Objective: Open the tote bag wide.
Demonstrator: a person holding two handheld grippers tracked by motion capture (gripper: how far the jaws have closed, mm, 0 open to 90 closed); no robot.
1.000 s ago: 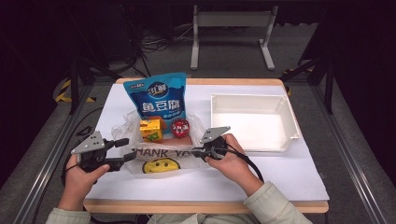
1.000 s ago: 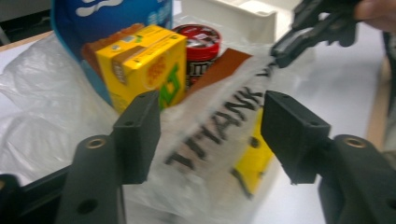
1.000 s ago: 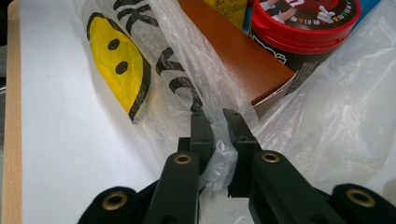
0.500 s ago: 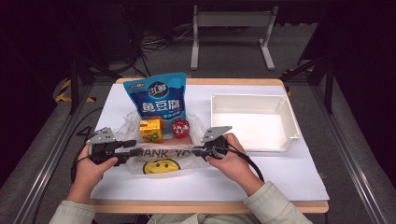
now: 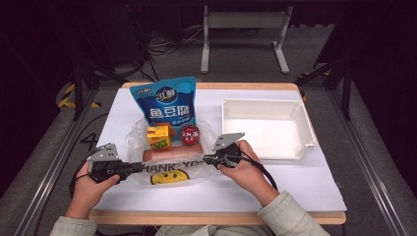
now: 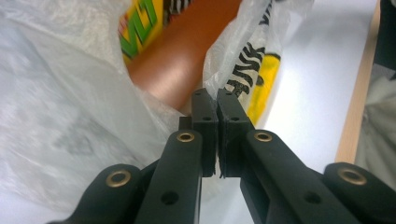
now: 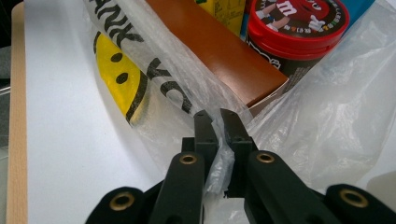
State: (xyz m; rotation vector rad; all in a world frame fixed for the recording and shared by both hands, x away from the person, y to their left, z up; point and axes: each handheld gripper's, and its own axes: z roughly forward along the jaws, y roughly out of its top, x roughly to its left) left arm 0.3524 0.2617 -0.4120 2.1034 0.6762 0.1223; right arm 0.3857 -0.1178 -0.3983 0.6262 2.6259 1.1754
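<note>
A: Entry. Clear plastic bag point(image 5: 169, 167) with a yellow smiley print lies on the white table point(image 5: 305, 182), near the front edge, left of centre. Where are the grippers?

B: One at each end of the bag. Left gripper point(image 5: 139, 167) comes in from the bag's left side; its jaws have just been closing and now pinch a fold of the bag film, seen in the left gripper view as the pads pressed together on the plastic point(image 6: 216, 100). Right gripper point(image 5: 207, 159) sits at the bag's right side, jaws clamped on a twist of film point(image 7: 219, 154).

A: Contents of the bag?

B: Long brown box point(image 5: 172, 152) lying flat across the mouth. Behind it a yellow carton point(image 5: 160, 136) and a red-lidded round tub point(image 5: 190, 133), side by side. A tall blue snack pouch point(image 5: 168, 102) stands behind those. Cannot tell whether the pouch is inside the film or just behind it.

A: Anything else on the table?

B: White empty-looking tray point(image 5: 305, 125), to the right of the bag, just past the right hand point(image 5: 243, 164). Left hand point(image 5: 88, 184) is near the table's front left corner. Bag rests on the table surface, held at both ends
</note>
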